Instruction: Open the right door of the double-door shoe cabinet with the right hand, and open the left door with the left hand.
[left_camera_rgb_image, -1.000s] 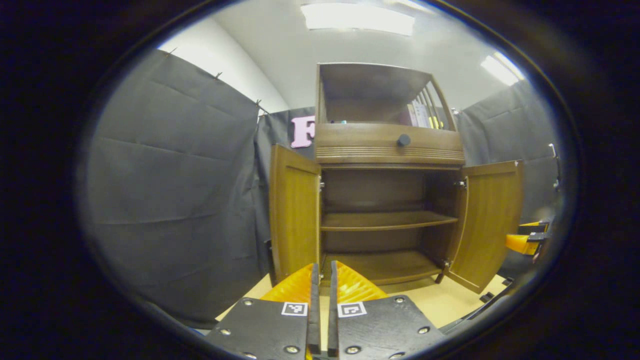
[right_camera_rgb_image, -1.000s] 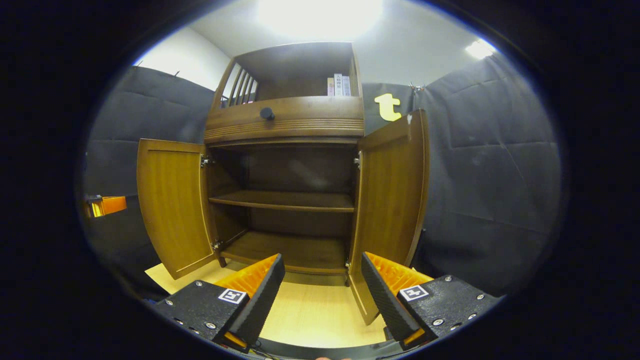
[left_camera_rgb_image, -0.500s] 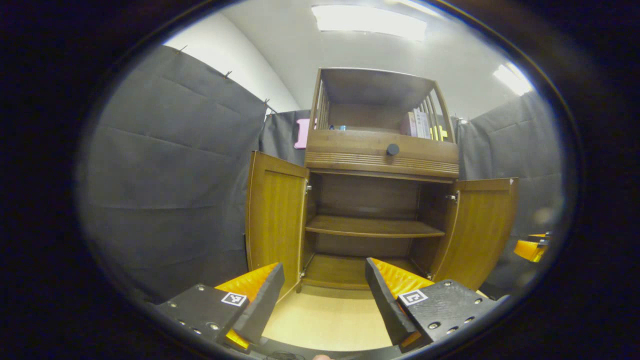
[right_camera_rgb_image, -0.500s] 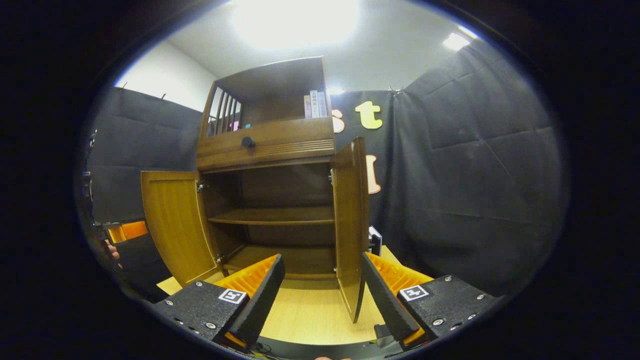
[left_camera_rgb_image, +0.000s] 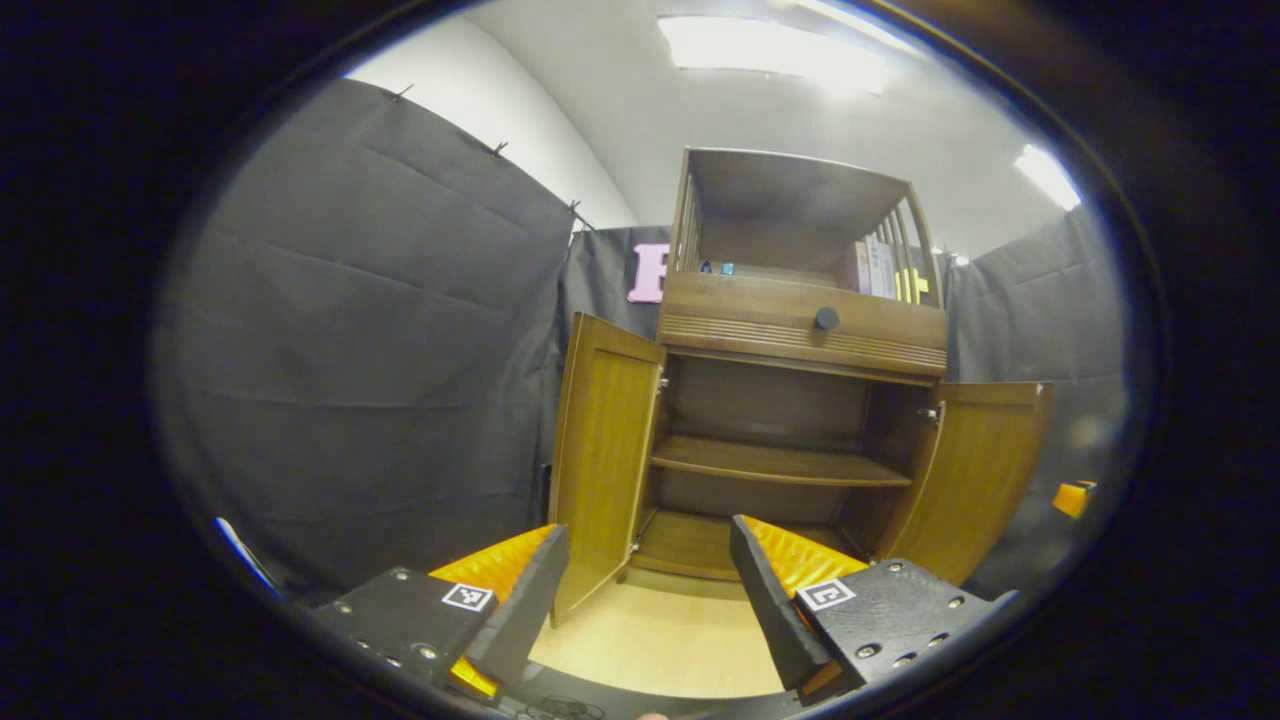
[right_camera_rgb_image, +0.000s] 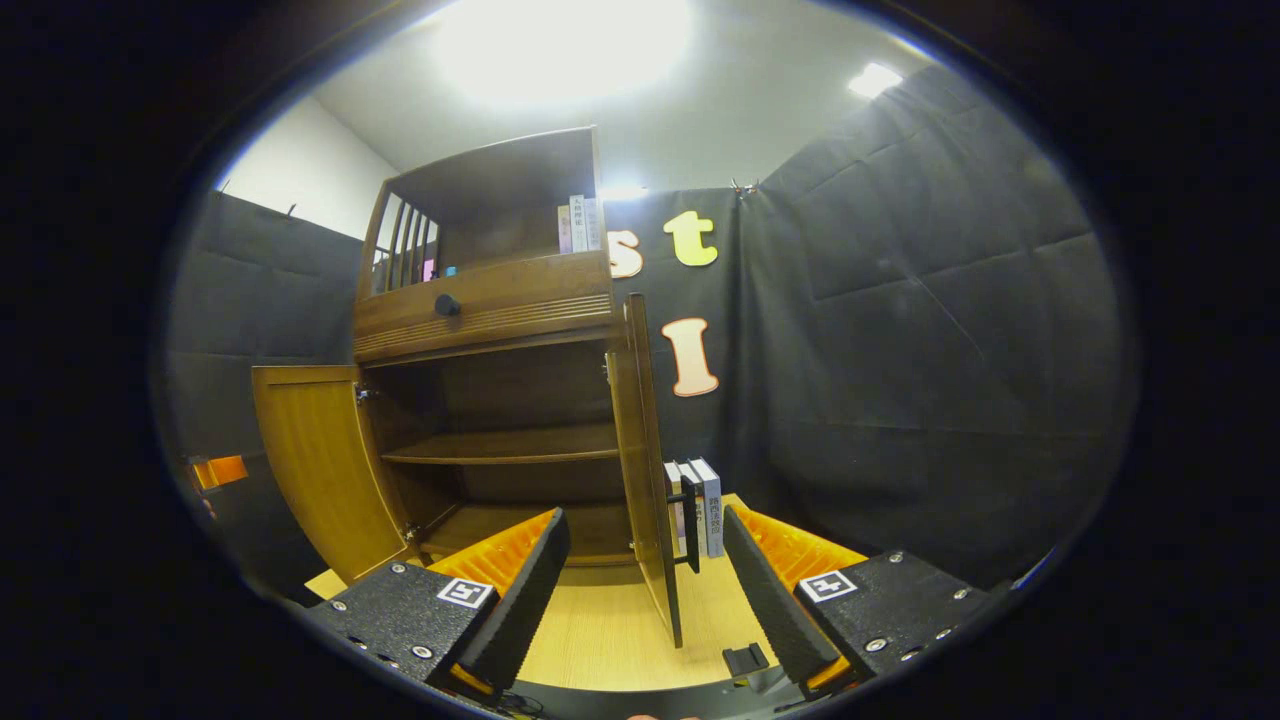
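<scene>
The brown wooden shoe cabinet (left_camera_rgb_image: 800, 330) stands with both doors swung outward. In the left gripper view the left door (left_camera_rgb_image: 605, 460) is just beyond my left gripper (left_camera_rgb_image: 645, 590), which is open and holds nothing. The right door (left_camera_rgb_image: 985, 470) hangs wide, with a bit of the right gripper (left_camera_rgb_image: 1072, 497) past it. In the right gripper view the right door (right_camera_rgb_image: 648, 480) shows edge-on, its dark handle (right_camera_rgb_image: 690, 520) facing right. My right gripper (right_camera_rgb_image: 645, 590) is open and empty, close in front of that door's edge. The left door (right_camera_rgb_image: 310, 450) stands wide, the left gripper (right_camera_rgb_image: 220, 470) beside it.
Inside the cabinet are bare shelves (left_camera_rgb_image: 775, 462). A drawer with a round knob (left_camera_rgb_image: 827, 318) sits above them, and an upper shelf holds books (left_camera_rgb_image: 878, 268). More books (right_camera_rgb_image: 705, 500) stand behind the right door. Black cloth walls enclose a light wooden floor (right_camera_rgb_image: 610, 630).
My left gripper went from shut to open. Both views have drawn back from the cabinet. The right gripper view swung right, so the right door now appears edge-on.
</scene>
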